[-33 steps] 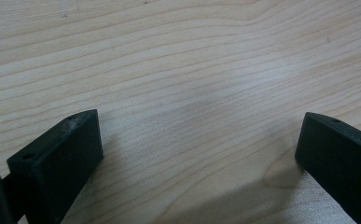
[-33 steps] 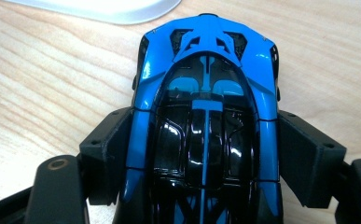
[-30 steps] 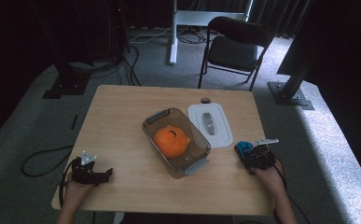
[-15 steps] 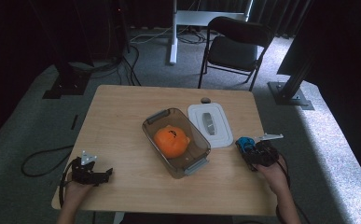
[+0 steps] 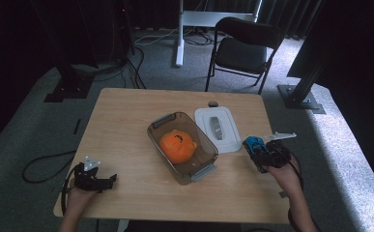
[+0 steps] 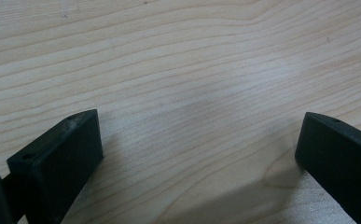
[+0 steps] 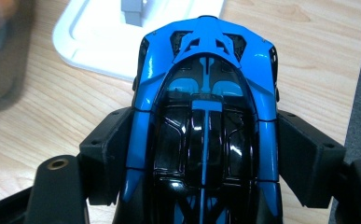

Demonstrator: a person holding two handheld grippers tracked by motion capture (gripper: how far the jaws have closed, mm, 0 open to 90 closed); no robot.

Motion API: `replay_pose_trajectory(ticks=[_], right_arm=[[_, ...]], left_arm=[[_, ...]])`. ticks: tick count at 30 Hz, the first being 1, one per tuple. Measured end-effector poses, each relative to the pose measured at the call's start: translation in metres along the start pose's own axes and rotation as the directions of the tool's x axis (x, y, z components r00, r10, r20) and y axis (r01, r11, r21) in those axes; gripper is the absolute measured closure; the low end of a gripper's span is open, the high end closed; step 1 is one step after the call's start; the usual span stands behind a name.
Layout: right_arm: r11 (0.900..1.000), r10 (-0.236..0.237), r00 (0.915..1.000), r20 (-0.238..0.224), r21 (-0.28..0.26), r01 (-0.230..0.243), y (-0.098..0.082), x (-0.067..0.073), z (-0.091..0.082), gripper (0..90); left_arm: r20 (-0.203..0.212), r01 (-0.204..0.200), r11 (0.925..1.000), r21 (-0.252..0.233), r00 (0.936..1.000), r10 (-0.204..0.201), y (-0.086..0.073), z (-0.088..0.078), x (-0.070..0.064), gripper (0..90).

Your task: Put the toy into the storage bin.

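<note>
Blue and black, the small glossy toy car (image 7: 205,121) sits clamped between the two black jaws of the right gripper (image 5: 261,151), which press on its flanks; in the high view it hangs at the near right of the pale wooden table (image 5: 126,116), just near of the white plastic lid (image 5: 217,128) and to the right of the clear smoky plastic tub (image 5: 182,146). My reading is that the car is picked up and the carrying is under way; placing it, most likely into the tub beside the round orange toy (image 5: 177,145) that lies there, is not yet done, and putting the lid on, if that is wanted, is also left.

At the near left the left gripper (image 5: 93,178) rests low at the table's edge, its jaws spread wide with nothing between them, taking no part for now.

The right gripper view gives what the high view cannot: the car's roof, dark canopy and blue stripe, and the pads squarely on its sides. It also shows a corner of the lid just beyond the nose. The left gripper view gives the bare wood grain between the spread jaws. The high view alone lays out tub, lid and both hands together, and farther off a dark folding chair (image 5: 245,46) on the grey carpet.
</note>
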State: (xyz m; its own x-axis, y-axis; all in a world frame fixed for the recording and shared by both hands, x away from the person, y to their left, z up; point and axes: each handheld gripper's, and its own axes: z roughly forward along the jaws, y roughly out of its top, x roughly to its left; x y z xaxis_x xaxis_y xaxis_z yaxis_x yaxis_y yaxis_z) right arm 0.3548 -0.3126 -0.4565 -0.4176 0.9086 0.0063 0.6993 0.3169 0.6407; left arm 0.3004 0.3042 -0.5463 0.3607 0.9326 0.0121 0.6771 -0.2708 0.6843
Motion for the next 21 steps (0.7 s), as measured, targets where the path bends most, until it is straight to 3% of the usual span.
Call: replay_pose_trajectory(ticks=[21], right_arm=[[0.996, -0.055, 0.9978, -0.038, -0.069, 0.052, 0.040, 0.017, -0.032, 25.4]], left_arm=[[0.000, 0.001, 1.0000, -0.001, 1.0000, -0.001, 0.000, 0.000, 0.000, 1.0]])
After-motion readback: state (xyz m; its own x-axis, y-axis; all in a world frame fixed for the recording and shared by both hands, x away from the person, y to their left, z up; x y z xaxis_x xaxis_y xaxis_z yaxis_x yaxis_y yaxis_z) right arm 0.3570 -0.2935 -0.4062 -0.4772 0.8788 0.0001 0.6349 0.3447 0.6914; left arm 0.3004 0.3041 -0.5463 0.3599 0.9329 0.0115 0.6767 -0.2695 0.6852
